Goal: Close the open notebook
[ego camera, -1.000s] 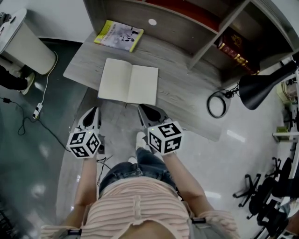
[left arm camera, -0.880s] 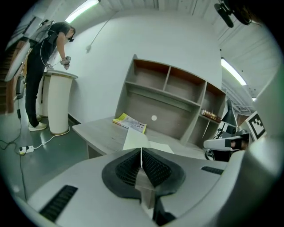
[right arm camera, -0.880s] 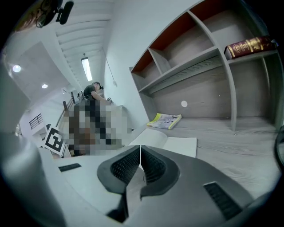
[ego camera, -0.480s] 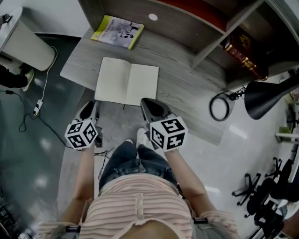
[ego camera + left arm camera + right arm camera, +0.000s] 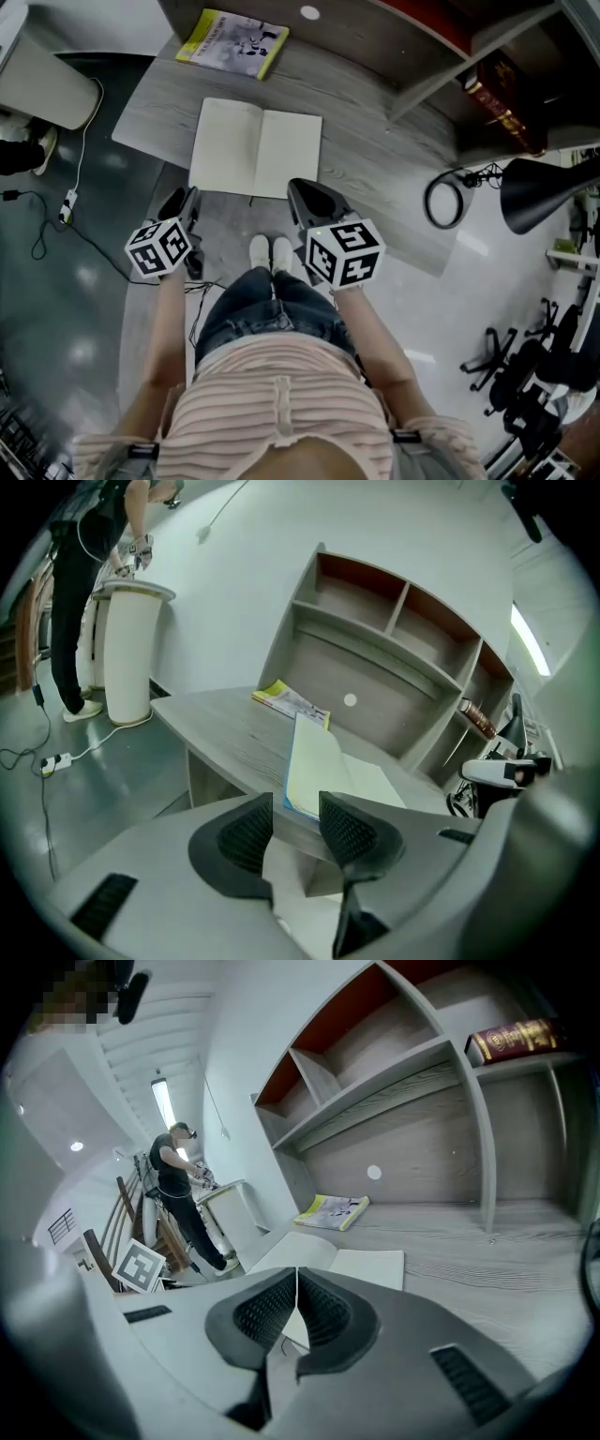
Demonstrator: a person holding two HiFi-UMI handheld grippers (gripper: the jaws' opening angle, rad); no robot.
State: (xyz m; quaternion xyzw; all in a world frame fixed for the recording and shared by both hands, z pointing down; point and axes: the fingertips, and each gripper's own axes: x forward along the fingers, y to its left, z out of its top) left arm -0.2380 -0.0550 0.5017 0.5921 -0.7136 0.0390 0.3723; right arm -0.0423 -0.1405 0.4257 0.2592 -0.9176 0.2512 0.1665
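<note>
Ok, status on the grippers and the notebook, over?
Left gripper jaws just been opening, nothing between them. Right gripper shut, empty. Notebook lies open on desk, not yet closed. Nothing in the way.

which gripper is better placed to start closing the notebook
Left, probably. The left gripper has just been opening its jaws, with nothing between them yet, and the near edge of the notebook lines up with the gap. The right gripper has its jaws together.
</note>
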